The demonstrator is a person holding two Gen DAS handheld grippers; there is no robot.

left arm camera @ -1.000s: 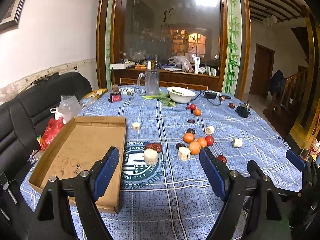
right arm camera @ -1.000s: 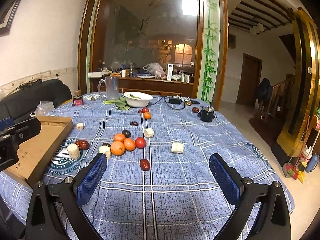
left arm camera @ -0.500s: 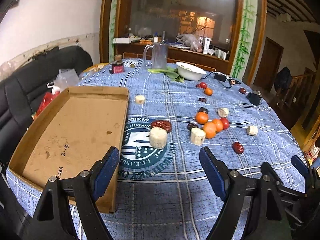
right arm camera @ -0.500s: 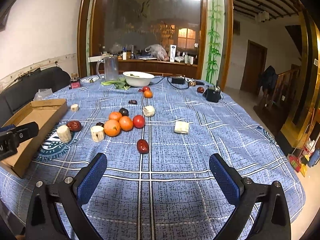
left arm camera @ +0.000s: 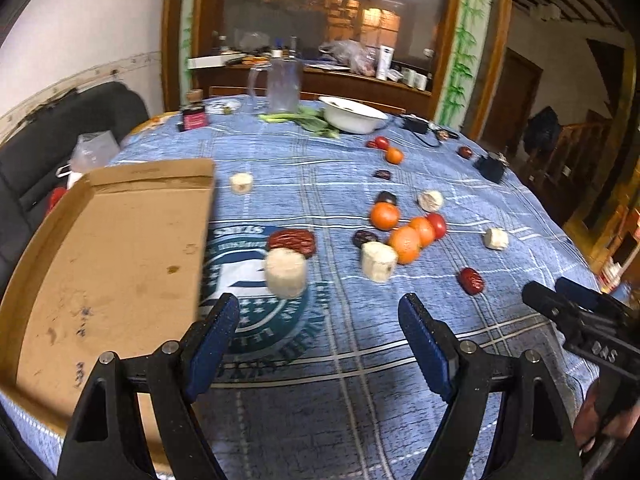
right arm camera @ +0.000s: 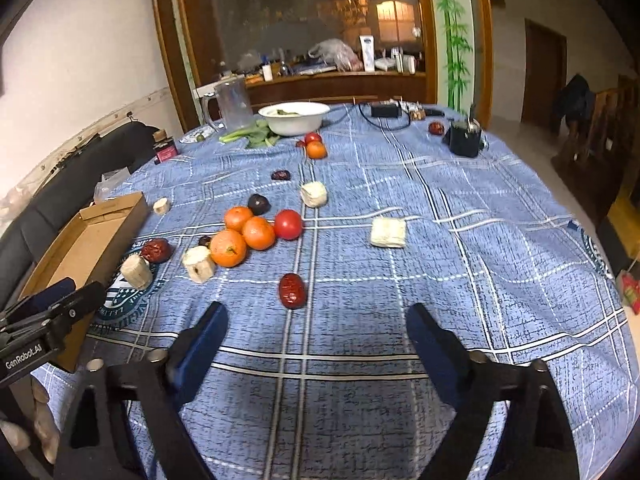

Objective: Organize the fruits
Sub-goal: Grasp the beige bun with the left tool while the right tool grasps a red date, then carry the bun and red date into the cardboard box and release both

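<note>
Fruits lie scattered on a blue checked tablecloth (left arm camera: 360,360). Three oranges (right arm camera: 244,236) and a red tomato (right arm camera: 288,224) cluster mid-table, with dark plums and red dates (right arm camera: 292,290) around them. Pale cut chunks (left arm camera: 285,272) lie among them. A shallow cardboard tray (left arm camera: 100,264) sits empty at the left. My left gripper (left arm camera: 318,344) is open and empty, low over the cloth, just short of a pale chunk and a red date (left arm camera: 292,240). My right gripper (right arm camera: 316,344) is open and empty, just short of a red date.
At the far side stand a white bowl (right arm camera: 294,116), a clear jug (right arm camera: 230,106), green leaves, a small red jar (left arm camera: 194,118) and a black box (right arm camera: 464,140). A black sofa (left arm camera: 60,128) lies left of the table. Another orange and tomato (right arm camera: 316,146) sit near the bowl.
Both grippers have moved forward and lower toward the table, so the fruits and the tray look closer. Both stay open. Nothing on the table has moved.
</note>
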